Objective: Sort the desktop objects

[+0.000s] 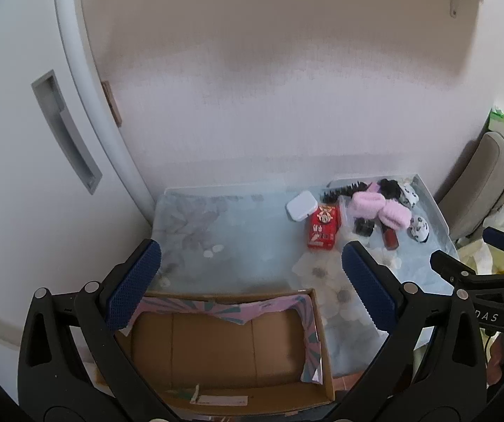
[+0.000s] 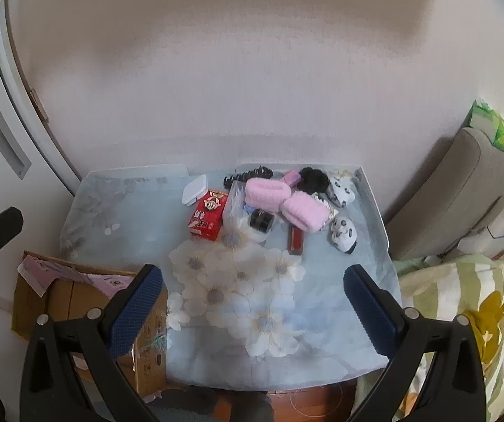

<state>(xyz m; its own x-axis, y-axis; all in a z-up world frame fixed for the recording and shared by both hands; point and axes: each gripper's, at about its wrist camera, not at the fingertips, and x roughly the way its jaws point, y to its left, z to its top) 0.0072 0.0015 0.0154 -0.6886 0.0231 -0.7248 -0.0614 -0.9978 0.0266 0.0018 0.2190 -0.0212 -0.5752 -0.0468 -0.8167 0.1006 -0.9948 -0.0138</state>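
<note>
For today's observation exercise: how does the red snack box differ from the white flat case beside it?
The red snack box is bright red with a cartoon print; the white flat case is plain. The box is taller and thicker; the case is thin with rounded corners. Both lie on the floral table, near each other, and neither is held.

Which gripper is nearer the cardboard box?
Left. The left gripper hovers open right over the cardboard box; the right gripper hangs open above the table beside it.

Both wrist views look steeply down along their fingers toward the wall. The left sits above the box (image 1: 217,344), the right above the surface (image 2: 217,316); both share the far clutter.
</note>
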